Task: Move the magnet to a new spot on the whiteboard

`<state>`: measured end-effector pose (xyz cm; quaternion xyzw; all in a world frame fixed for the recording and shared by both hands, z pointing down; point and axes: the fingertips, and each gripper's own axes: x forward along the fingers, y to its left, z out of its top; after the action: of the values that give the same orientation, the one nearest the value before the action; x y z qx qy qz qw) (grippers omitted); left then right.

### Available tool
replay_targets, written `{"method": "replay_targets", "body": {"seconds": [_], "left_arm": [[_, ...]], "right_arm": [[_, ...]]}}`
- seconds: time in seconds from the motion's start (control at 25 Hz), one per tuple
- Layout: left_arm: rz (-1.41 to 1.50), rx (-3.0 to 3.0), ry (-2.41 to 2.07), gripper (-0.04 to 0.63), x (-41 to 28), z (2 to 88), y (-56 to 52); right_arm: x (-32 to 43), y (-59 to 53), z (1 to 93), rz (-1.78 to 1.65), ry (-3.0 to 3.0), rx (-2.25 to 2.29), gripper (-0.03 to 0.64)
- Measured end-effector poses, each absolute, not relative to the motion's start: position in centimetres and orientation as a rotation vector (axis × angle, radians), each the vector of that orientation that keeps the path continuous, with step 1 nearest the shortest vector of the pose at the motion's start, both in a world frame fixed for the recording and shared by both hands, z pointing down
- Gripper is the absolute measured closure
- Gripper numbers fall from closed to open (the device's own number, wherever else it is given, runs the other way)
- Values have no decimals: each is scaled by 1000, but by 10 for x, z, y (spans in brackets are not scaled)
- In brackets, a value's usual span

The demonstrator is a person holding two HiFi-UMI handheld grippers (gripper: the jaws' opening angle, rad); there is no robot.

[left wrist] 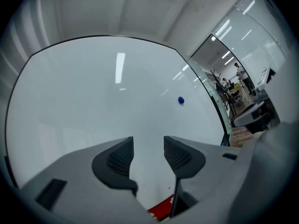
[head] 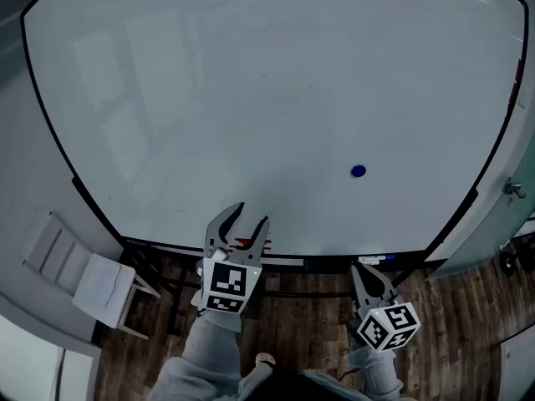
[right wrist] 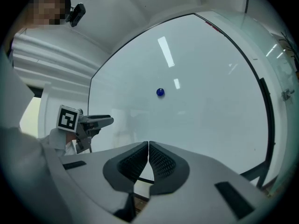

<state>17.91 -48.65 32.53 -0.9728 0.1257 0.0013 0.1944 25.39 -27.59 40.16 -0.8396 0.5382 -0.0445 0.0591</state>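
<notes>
The only print we can make out is the black-and-white square markers on the cube [head: 227, 282] of the left gripper [head: 253, 213] and the cube [head: 387, 325] of the right gripper [head: 361, 268]. The blue magnet [head: 359, 171] sits low on the right half of the whiteboard [head: 251, 98], well apart from both grippers. It looks round to us, so it shows no long axis or heading. The left gripper's jaws stand wide apart with nothing between them. The right gripper's jaws are closed together, empty.
</notes>
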Motion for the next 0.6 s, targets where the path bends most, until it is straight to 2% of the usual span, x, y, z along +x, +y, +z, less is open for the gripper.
{"method": "replay_targets", "body": {"seconds": [0.28,0.6], "left_arm": [[-15,-2853,390,414,147,354,-499],[-31,-2982,368,484,130,388,-498]], "right_arm": [[245,-303,408,-151,1713,-2502,588],[237,-317,416,-167,1764,-2471,588]]}}
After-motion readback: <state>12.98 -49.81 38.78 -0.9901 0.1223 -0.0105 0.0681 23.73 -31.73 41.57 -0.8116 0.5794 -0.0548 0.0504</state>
